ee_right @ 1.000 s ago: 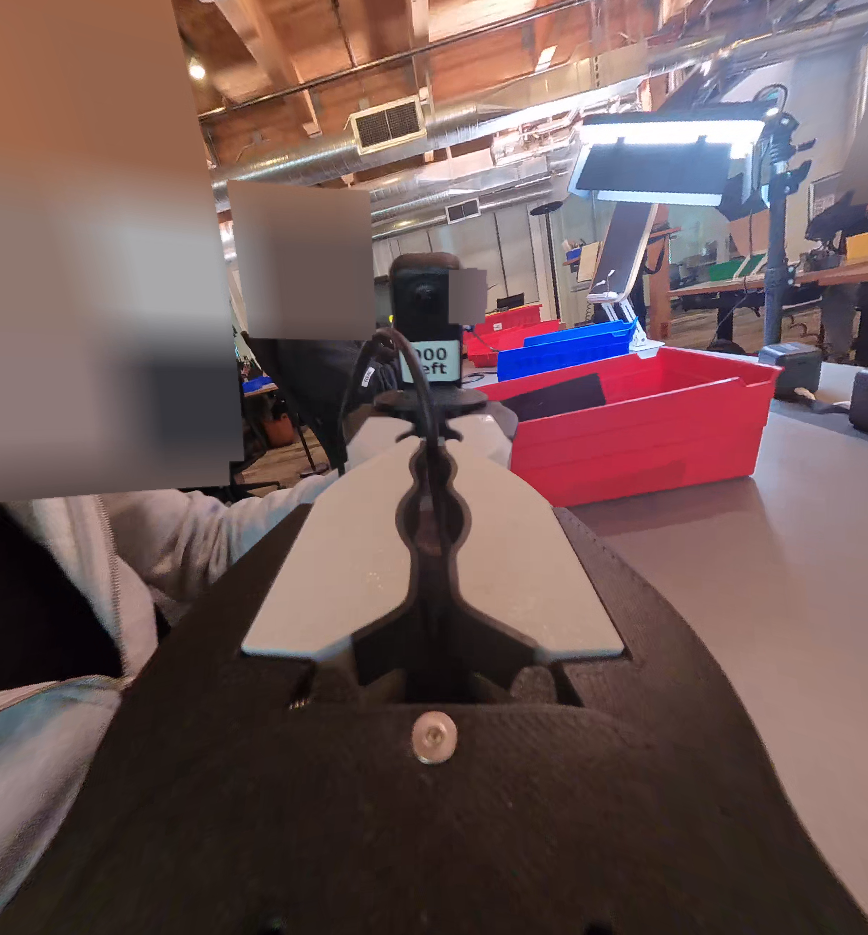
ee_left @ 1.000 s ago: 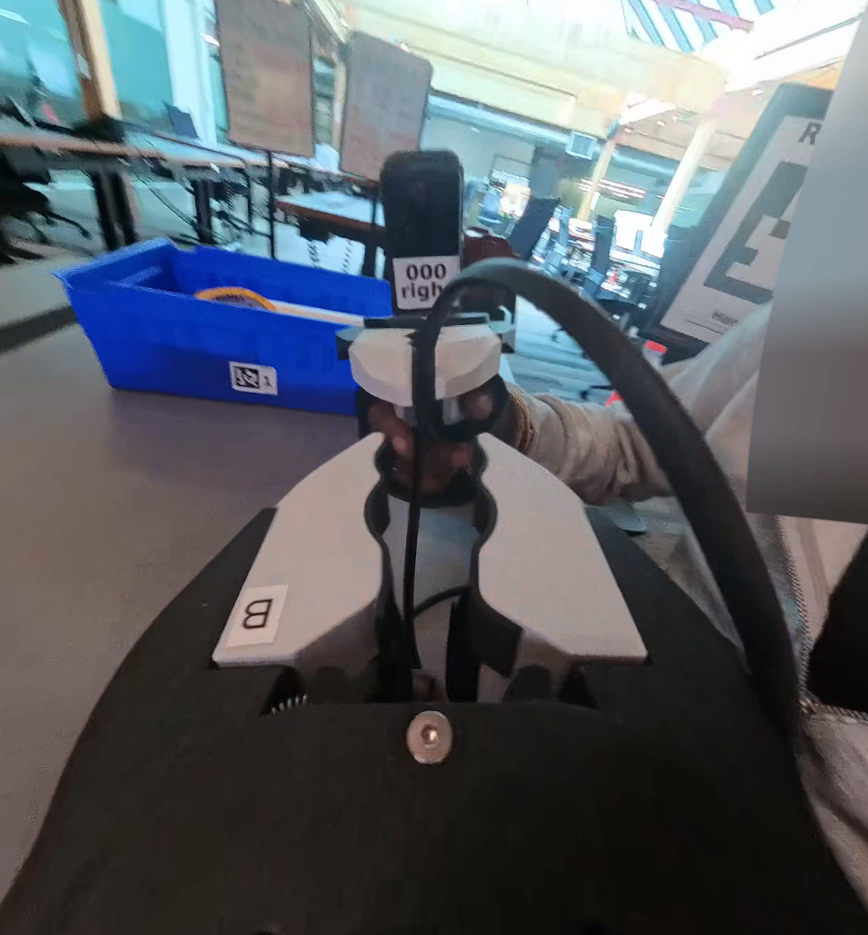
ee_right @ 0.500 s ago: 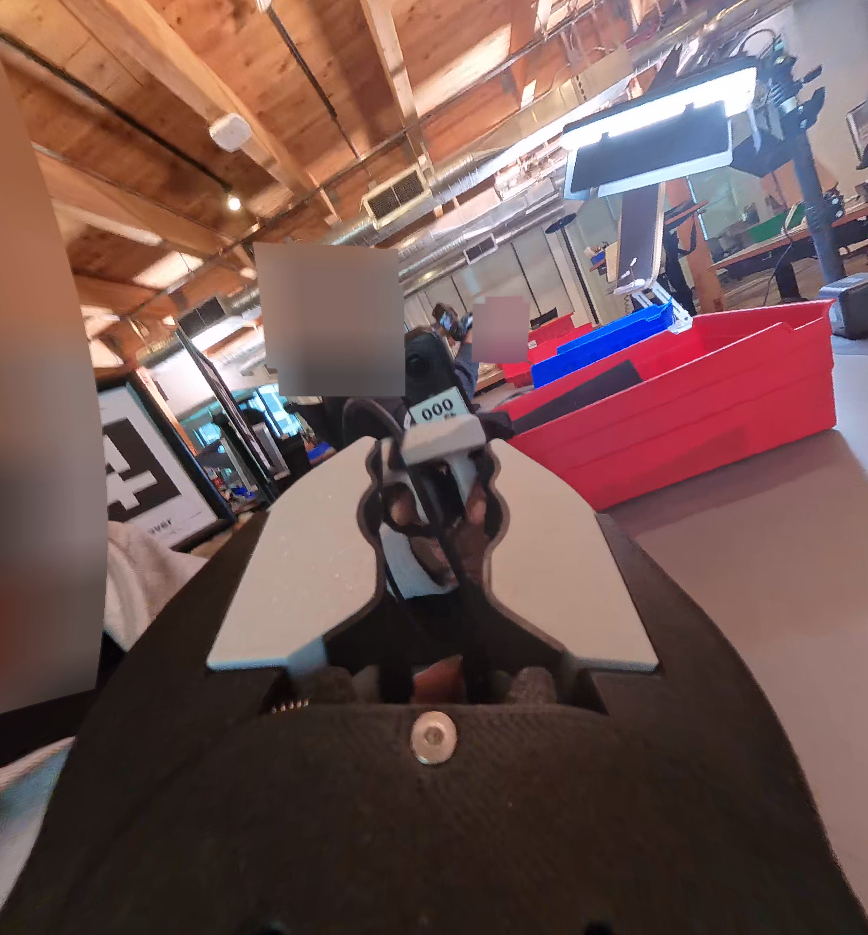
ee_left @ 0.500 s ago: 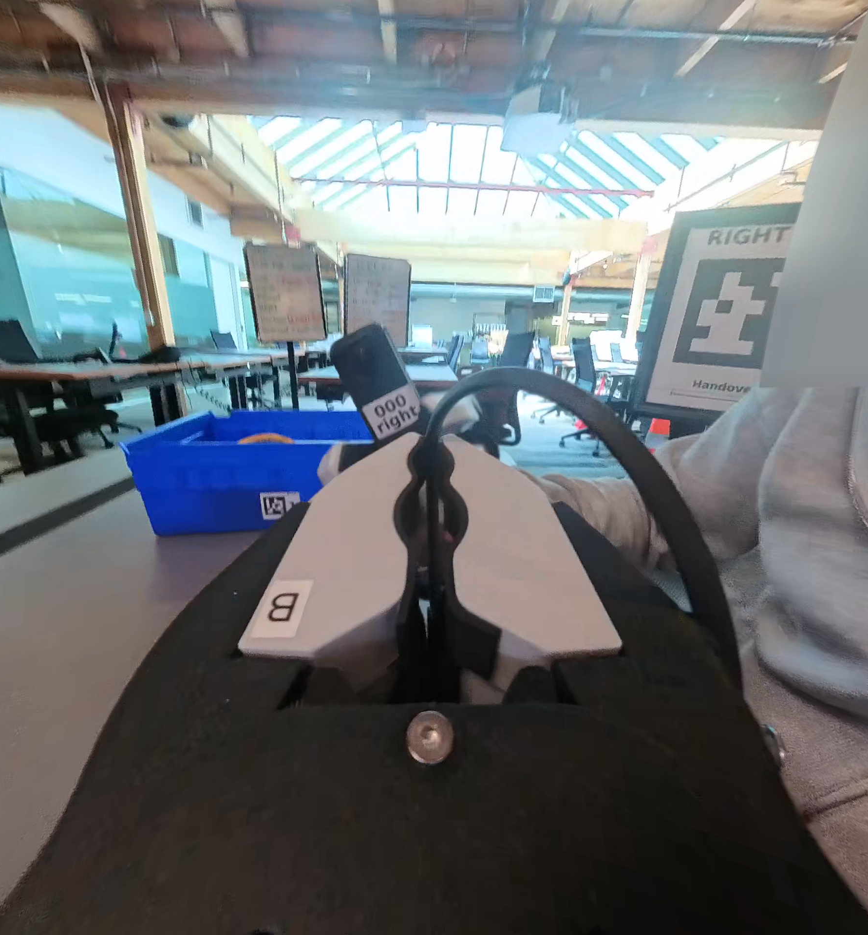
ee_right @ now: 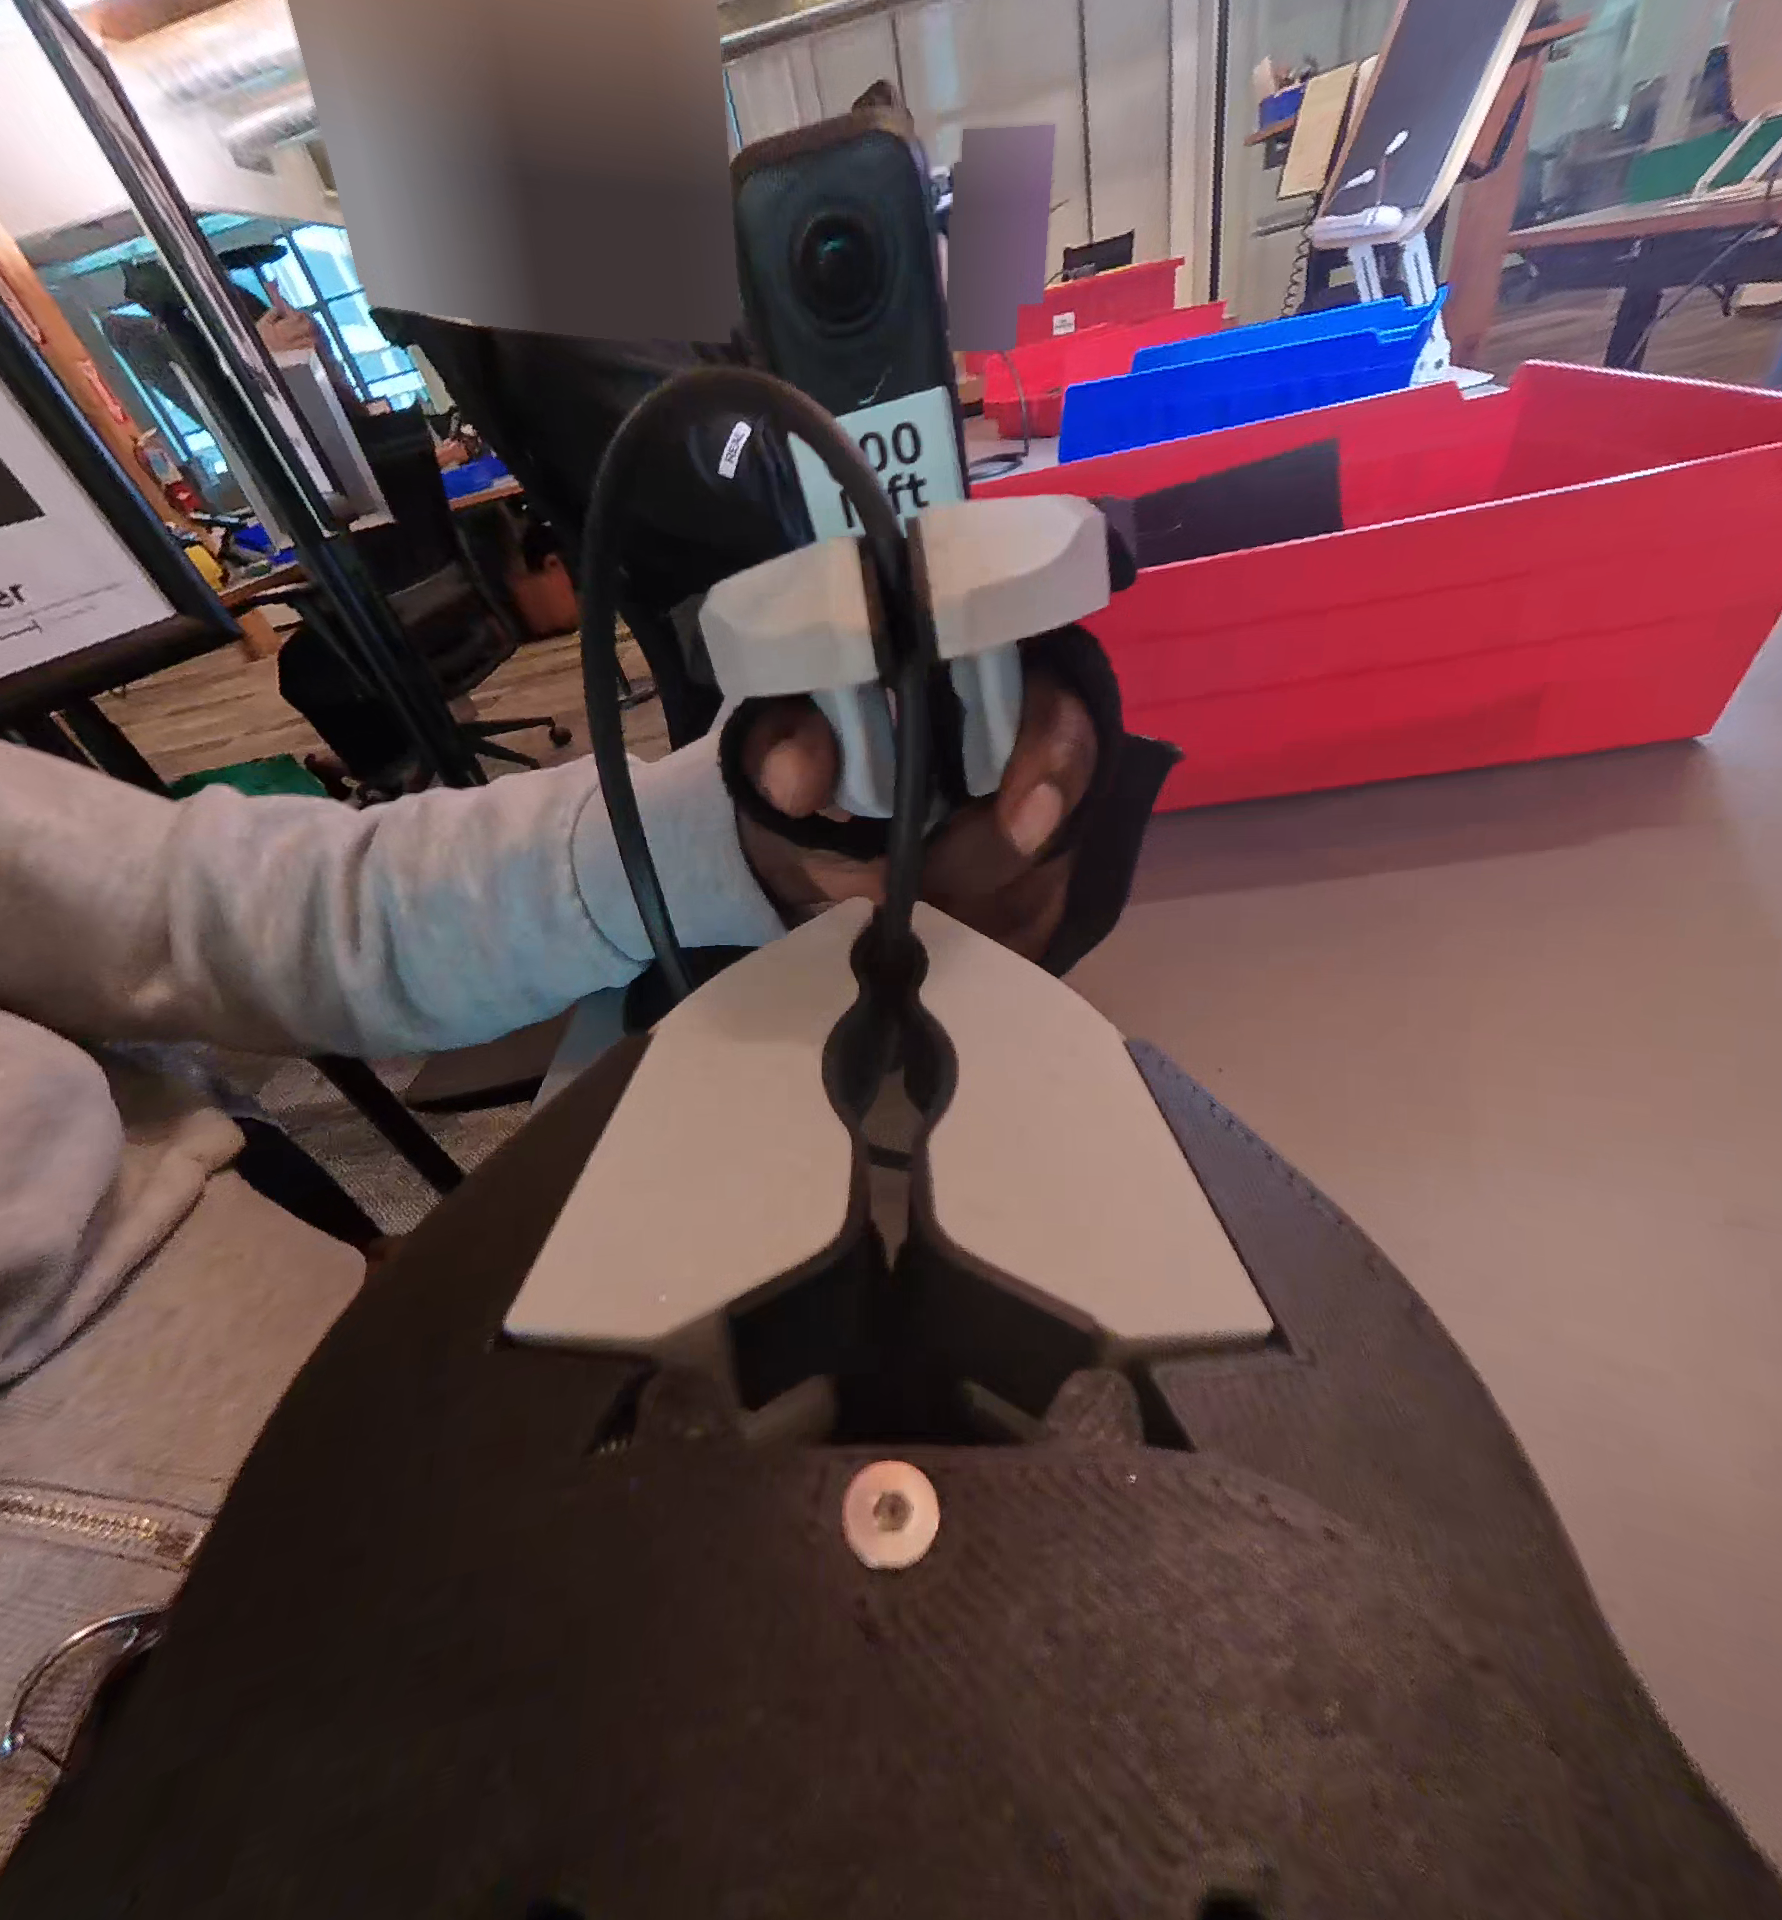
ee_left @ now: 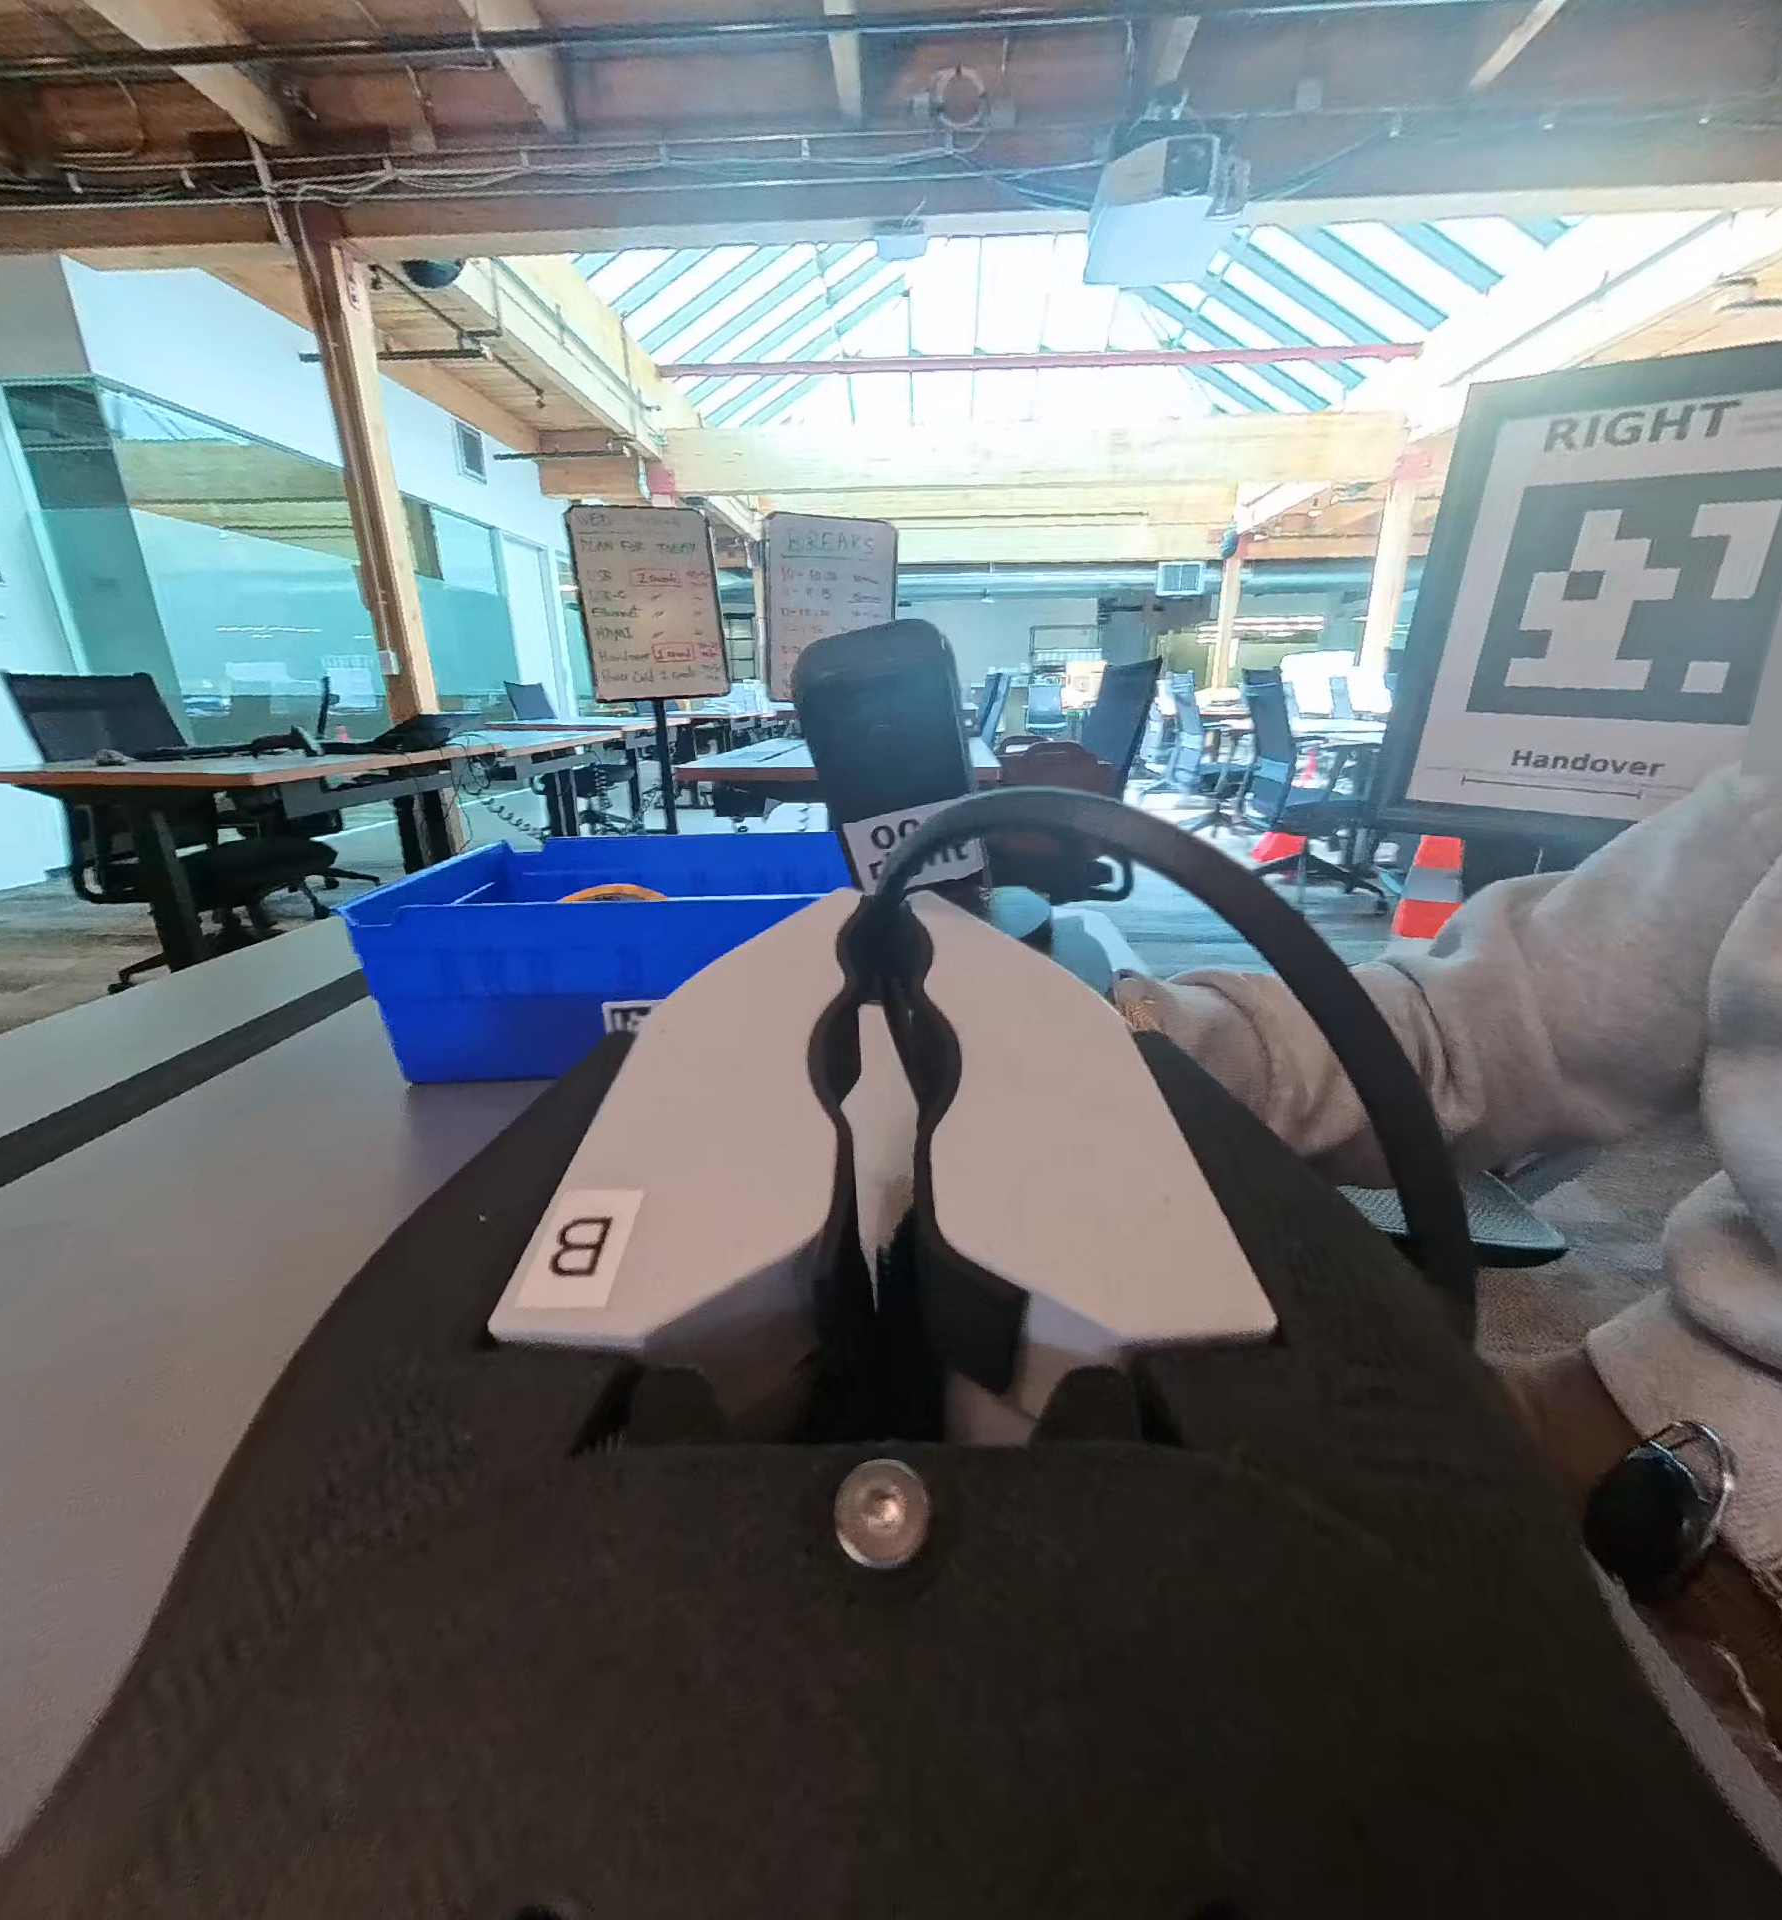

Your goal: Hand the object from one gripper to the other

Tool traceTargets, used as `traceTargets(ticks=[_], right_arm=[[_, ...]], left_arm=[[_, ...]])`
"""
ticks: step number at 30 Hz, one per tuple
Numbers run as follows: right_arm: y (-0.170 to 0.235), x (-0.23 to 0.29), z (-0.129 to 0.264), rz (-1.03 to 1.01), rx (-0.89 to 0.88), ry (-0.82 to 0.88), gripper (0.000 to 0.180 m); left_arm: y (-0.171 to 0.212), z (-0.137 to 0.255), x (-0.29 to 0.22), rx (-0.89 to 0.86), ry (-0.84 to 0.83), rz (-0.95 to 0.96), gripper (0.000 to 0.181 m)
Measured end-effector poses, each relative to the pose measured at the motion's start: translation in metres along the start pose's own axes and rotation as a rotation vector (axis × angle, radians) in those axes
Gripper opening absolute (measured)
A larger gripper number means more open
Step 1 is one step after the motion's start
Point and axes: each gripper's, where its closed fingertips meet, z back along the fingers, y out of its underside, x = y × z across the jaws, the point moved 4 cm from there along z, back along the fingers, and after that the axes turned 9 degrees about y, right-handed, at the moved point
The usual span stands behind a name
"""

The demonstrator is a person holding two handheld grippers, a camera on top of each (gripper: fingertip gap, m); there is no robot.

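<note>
A black cable (ee_left: 1032,805) is the object; it bends in a loop beside both grippers. My left gripper (ee_left: 882,914) is shut on it, and the loop arcs off to the right. My right gripper (ee_right: 892,925) is shut on the same cable (ee_right: 601,623), which runs up from its tips into the left gripper (ee_right: 897,603) just ahead and loops to the left. The two grippers face each other, tips close together, above the grey table (ee_right: 1489,1039). In the left wrist view only the right gripper's black camera (ee_left: 882,717) shows behind my fingers.
A blue bin (ee_left: 513,977) stands on the table beyond the left gripper. A red bin (ee_right: 1438,644) stands beyond the right gripper. A framed marker sign (ee_left: 1635,613) stands at the table's edge. A person's grey sleeves (ee_right: 295,894) reach in from the side. About 7 cm separates my left fingertips from my right.
The left gripper's jaws stood slightly apart a second ago and have closed on the cable. The right gripper opened half a second ago and is shut again. Both views have tilted and shifted.
</note>
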Motion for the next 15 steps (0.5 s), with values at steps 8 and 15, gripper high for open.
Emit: traceTargets(ticks=[8,15], right_arm=[[-0.016,-0.007,0.013,-0.074,-0.091,0.009,0.000],[-0.032,-0.002,0.020,-0.077,-0.216,-0.019,0.000]], left_arm=[[0.006,0.013,0.008,-0.032,-0.026,0.125,0.029],[0.032,0.000,0.000,0.124,0.068,0.271,0.054]])
